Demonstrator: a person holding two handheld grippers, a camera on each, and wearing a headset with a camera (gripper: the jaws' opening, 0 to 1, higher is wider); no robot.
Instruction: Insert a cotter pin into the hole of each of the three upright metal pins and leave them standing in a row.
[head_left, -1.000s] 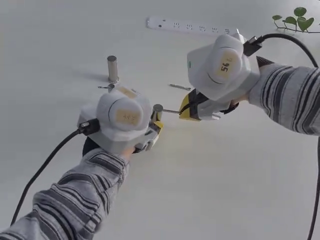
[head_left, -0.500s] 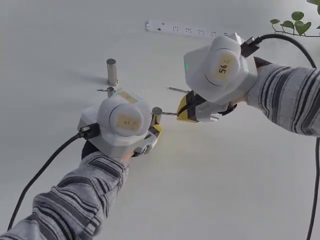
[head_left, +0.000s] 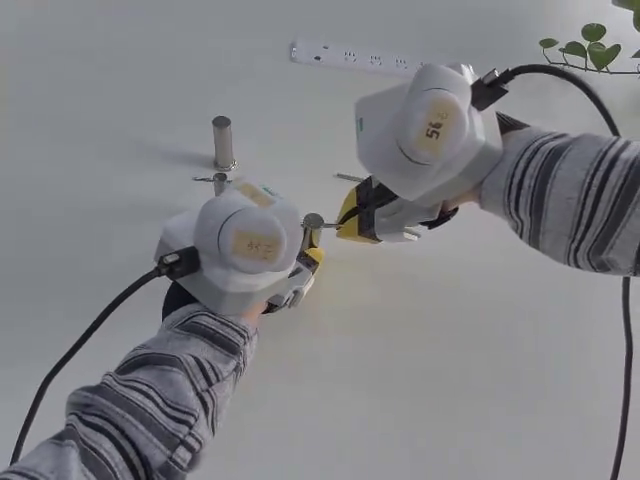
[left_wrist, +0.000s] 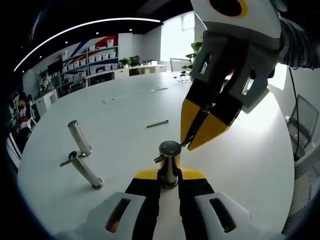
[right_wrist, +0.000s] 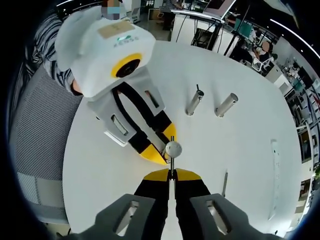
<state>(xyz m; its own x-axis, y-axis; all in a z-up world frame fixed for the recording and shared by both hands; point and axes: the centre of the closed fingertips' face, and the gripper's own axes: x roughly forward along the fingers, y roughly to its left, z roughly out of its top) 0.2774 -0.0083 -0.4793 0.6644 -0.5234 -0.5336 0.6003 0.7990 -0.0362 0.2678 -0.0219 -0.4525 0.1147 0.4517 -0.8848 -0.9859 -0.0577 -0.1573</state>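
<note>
Yellow-tipped, the right hand-held gripper (right_wrist: 171, 176) is pinched fully closed on the tail of a cotter pin (right_wrist: 171, 162), whose shaft runs straight ahead into the head of the held metal pin (right_wrist: 173, 148). Facing it, the left hand-held gripper (left_wrist: 169, 176) is clamped tight round the lower shank of that metal pin, holding it upright on the desk (left_wrist: 240, 150). In the left gripper view a small stub juts from the held pin's side away from the right hand-held gripper, so the cotter pin seems part-way through the hole.

The risks, as I judge them:
- A push slightly off the hole's line could bend the thin cotter pin or jam it.
- The sideways load could twist the held pin in the left jaws or tip it.
- Letting go with the left before the pin sits flat on its base could topple it and break the row.

Beyond the held pin, away from the person, stand 2 more pins. The nearer pin (head_left: 220, 184) has a cotter pin through it, and the farther pin (head_left: 222, 142) carries none that I can make out. 1 spare cotter pin (left_wrist: 157, 123) lies flat on the desk just past the held pin. The parts sit loose on the desk, not in a tray. The only holders are the pin holes: 1 filled, 1 being filled, 1 apparently empty.
</note>
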